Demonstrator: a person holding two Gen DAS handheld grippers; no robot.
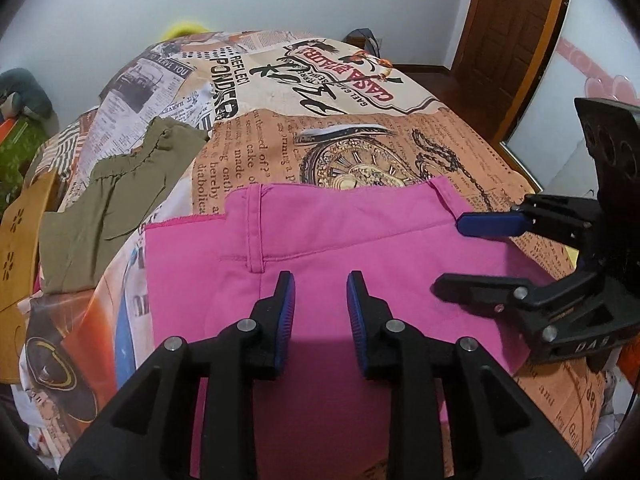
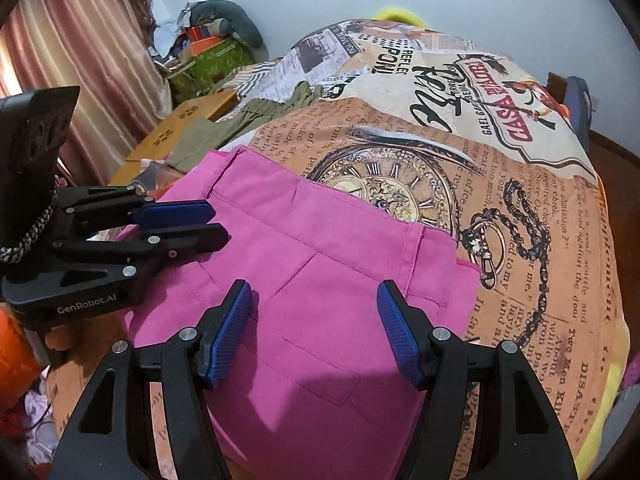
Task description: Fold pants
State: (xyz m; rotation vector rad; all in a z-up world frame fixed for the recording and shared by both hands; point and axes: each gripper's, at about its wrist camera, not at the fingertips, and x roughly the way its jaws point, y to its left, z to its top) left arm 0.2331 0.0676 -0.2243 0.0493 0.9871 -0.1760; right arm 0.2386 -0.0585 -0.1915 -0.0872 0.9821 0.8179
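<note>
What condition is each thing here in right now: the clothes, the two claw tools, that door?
Pink pants: lying flat on the printed bedspread, waistband away from the cameras, not gripped.
Olive garment: rumpled, lying apart to the pink pants' left.
Left gripper: jaws apart, nothing between them, above the pants.
Right gripper: jaws wide apart, empty, above the pants.
Wooden door: cannot tell whether shut.

Left gripper (image 1: 321,300) jaws narrowly parted (empty); right gripper (image 2: 315,308) jaws wider, tilted down.
</note>
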